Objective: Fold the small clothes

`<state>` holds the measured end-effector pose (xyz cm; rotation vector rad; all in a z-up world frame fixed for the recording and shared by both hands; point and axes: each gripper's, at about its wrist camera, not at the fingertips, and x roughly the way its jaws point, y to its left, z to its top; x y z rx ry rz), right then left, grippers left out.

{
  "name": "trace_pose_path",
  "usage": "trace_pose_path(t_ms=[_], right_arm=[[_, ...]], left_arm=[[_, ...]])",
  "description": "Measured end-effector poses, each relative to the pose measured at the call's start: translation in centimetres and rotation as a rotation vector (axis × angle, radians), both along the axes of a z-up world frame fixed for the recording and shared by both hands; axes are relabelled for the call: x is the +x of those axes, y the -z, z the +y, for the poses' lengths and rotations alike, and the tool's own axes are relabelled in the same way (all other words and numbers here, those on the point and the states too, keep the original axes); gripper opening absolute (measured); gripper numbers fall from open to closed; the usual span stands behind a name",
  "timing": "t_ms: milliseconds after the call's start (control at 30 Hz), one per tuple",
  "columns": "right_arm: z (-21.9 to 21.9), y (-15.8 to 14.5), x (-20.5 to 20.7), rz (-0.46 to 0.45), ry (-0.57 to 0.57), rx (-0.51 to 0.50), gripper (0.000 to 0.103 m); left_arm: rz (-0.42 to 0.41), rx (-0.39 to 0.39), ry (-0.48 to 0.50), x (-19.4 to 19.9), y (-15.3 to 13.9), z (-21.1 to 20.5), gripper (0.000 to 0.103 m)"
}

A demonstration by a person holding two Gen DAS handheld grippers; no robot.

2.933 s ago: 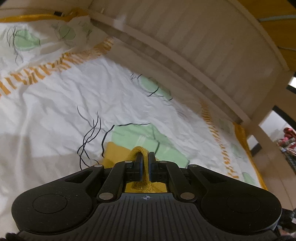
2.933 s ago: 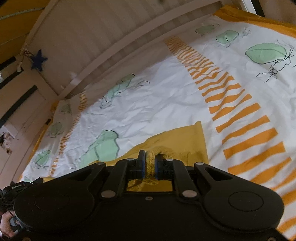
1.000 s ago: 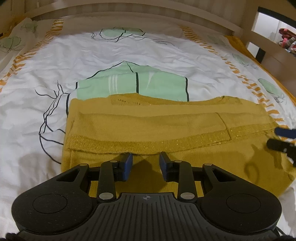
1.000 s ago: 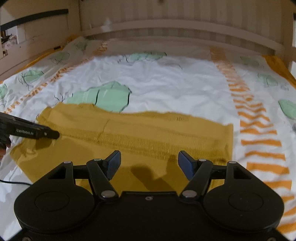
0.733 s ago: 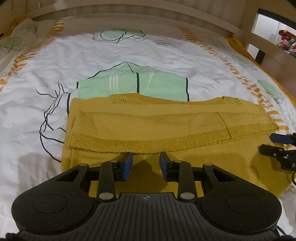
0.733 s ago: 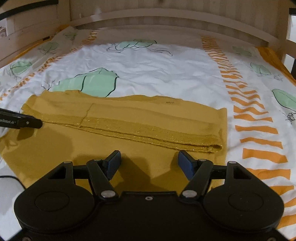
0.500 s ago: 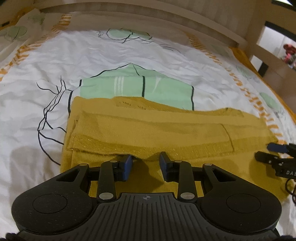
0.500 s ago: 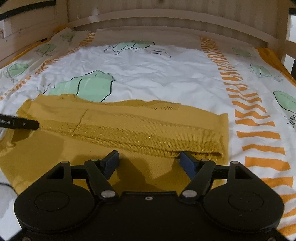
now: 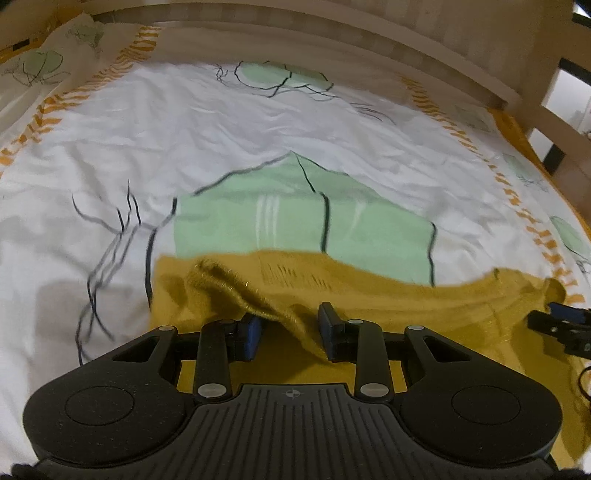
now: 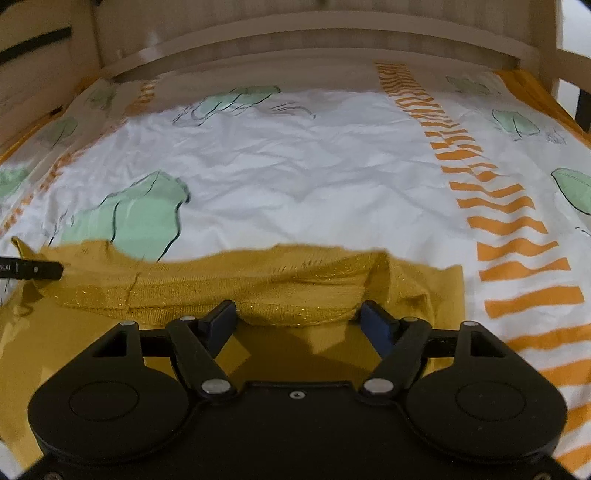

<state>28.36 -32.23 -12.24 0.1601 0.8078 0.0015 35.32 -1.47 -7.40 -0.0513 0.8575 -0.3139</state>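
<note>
A mustard-yellow knit garment [image 9: 388,295] lies across the patterned bedsheet [image 9: 258,129], its glittery hem folded back over itself. My left gripper [image 9: 290,323] is open at the garment's left part, and the rucked-up hem runs slantwise through the gap between its blue pads. My right gripper [image 10: 297,314] is open wide at the garment [image 10: 184,284], with the raised fold bunched between its fingers. Each gripper's tip shows in the other view: the right gripper [image 9: 557,325] at the far right, the left gripper [image 10: 33,269] at the far left.
The white sheet [image 10: 295,166] carries green leaf prints and orange stripes. A pale wooden slatted bed frame [image 9: 332,33] curves along the far side, with a side rail [image 10: 569,55] at the right. A thin black cable [image 9: 580,384] hangs by the right gripper.
Both grippers have pushed forward into the folded hem, which was flat and is now rucked up between their jaws. The right jaws stand slightly wider.
</note>
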Motion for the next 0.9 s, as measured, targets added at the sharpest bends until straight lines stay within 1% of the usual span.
trace_pose_path(t_ms=[67,200,267,367,433,500,567,700,833,900], right_arm=[[-0.7,0.0,0.8,0.003,0.036,0.018,0.077],[-2.3,-0.3,1.4,0.001,0.111,0.077,0.077],[-3.1,-0.6,1.1,-0.007,0.142,0.114,0.077],[-3.6,-1.2,0.4,-0.012,0.154,0.120,0.077],[-3.3,-1.5,-0.2,-0.001,0.149,0.100,0.077],[-2.9,-1.8,-1.1,0.002,0.133,0.089,0.077],[-1.9,-2.0,-2.0,-0.003,0.099,0.061,0.077],[0.5,-1.9,-3.0,-0.010,0.018,-0.002,0.077],[2.3,-1.8,-3.7,0.008,-0.029,0.000,0.077],[3.0,-1.7,-4.0,0.019,-0.038,0.001,0.077]], left_arm=[[0.000,0.019,-0.020,1.1,-0.4,0.0,0.031],[-0.010,0.031,-0.075,2.4,-1.4,0.6,0.031],[-0.025,0.040,-0.079,2.2,-2.1,0.8,0.031],[-0.036,0.052,-0.080,1.6,-2.8,1.0,0.031],[-0.012,0.066,-0.096,1.0,-2.9,1.0,0.031],[0.023,0.071,-0.082,-0.1,-2.7,1.0,0.031],[0.050,0.087,-0.060,-1.3,-2.4,0.9,0.031],[0.074,0.141,-0.036,-4.1,-1.6,0.8,0.031],[0.098,0.167,-0.056,-6.1,-1.0,1.3,0.032],[0.092,0.161,-0.072,-6.8,-0.7,1.6,0.033]])
